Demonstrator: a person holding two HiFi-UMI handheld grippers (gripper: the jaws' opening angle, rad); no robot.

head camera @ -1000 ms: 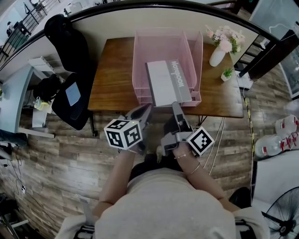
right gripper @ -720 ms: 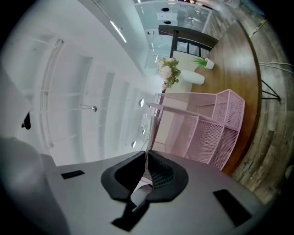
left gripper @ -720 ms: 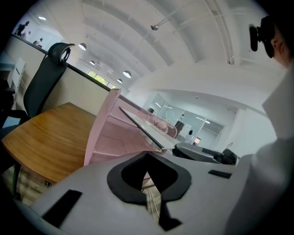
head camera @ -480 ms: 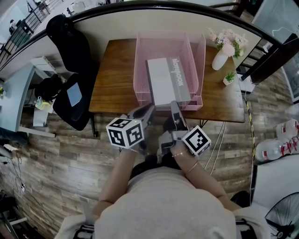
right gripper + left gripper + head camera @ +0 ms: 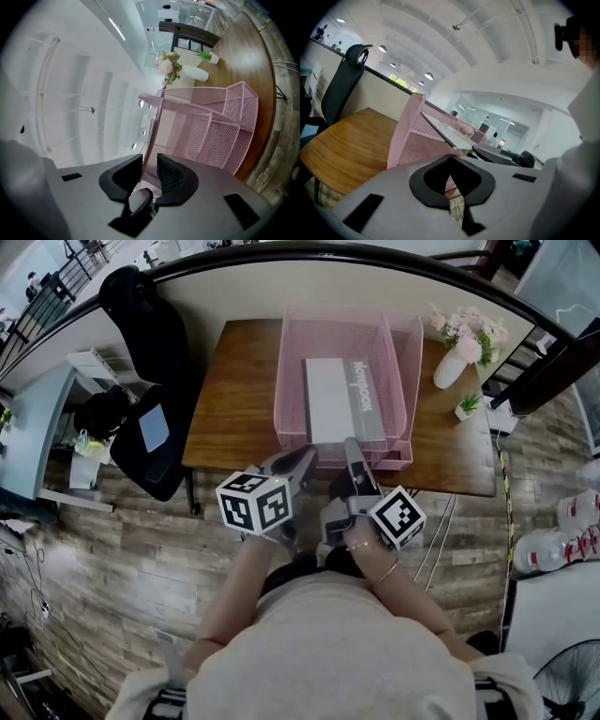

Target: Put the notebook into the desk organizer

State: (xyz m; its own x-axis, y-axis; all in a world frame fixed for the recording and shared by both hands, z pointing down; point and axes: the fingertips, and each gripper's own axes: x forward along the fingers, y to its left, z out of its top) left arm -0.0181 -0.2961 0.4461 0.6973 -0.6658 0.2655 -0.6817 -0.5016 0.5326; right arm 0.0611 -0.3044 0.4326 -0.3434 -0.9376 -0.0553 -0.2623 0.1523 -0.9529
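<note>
A grey notebook (image 5: 339,399) lies flat in the top tray of the pink mesh desk organizer (image 5: 292,381) on the wooden desk (image 5: 239,399). Both grippers hover at the organizer's front edge. My right gripper (image 5: 351,448) sits just before the notebook's near end. Its jaws have just been opening and now stand apart (image 5: 150,176); only pink mesh (image 5: 211,136) shows through the gap, and nothing is pressed. My left gripper (image 5: 307,457) is beside it, short of the organizer (image 5: 412,136), its pads meeting at the tips (image 5: 450,159) with nothing held. The notebook (image 5: 445,131) shows edge-on there.
A white vase of pink flowers (image 5: 452,362) and a small potted plant (image 5: 466,406) stand on the desk right of the organizer. A black office chair (image 5: 150,343) is at the desk's left end. Cables hang off the desk's right front. The floor is wood plank.
The notebook has slid deeper into the top tray and no longer overhangs its front. Both grippers have edged toward the organizer. The right jaws now stand apart.
</note>
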